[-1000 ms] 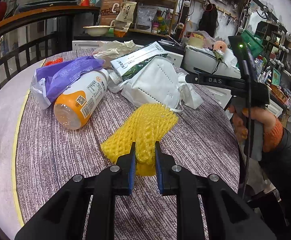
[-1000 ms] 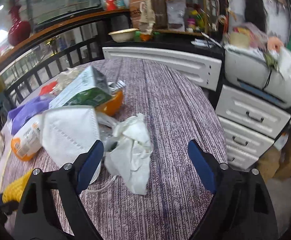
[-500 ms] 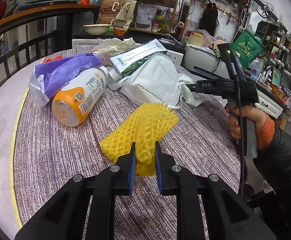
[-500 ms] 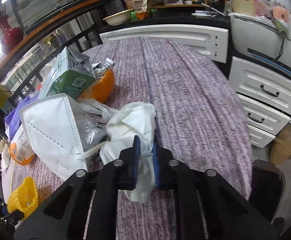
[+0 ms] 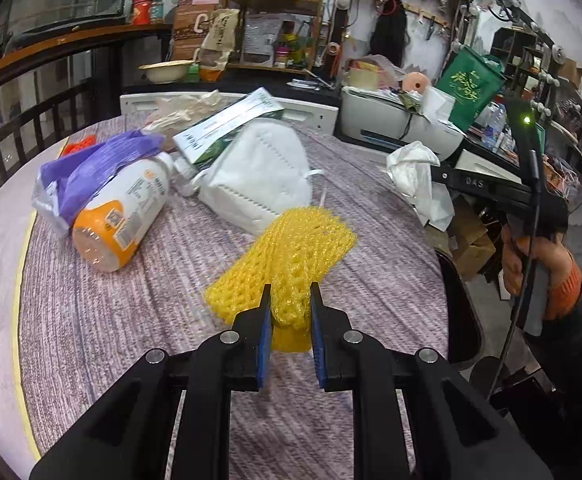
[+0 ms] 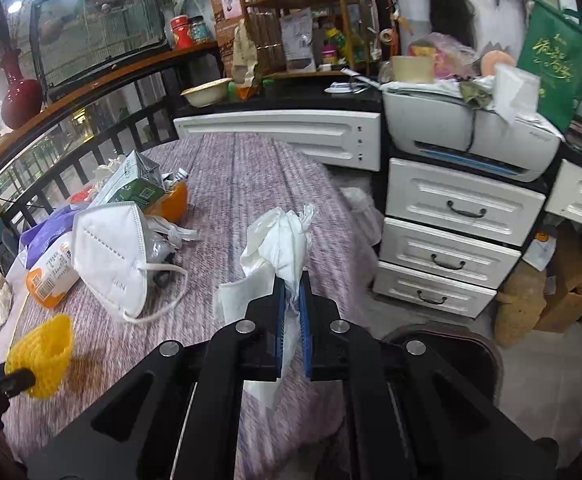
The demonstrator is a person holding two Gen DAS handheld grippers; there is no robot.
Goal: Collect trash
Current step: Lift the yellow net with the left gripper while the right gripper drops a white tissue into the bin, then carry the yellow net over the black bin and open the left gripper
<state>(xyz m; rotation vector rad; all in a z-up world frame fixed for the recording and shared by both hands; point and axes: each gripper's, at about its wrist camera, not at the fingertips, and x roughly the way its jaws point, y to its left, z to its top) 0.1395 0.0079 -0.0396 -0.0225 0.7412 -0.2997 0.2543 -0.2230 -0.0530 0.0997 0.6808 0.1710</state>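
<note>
Left claw [image 5: 289,300] hides yellow netting's [image 5: 291,252] end

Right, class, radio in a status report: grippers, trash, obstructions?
Left gripper shut on yellow foam fruit net. Right gripper shut on crumpled white tissue, lifted. White face mask and orange-capped plastic bottle remain on table. Nothing blocking.

Yellow foam net [image 5: 299,252], crumpled white tissue [image 6: 279,244], woven purple tablecloth [image 5: 131,320].

Crumpled white tissue [image 6: 281,240] hangs pinched off the table; yellow foam net [image 5: 299,256] lies flattened, 1 end gripped.
</note>
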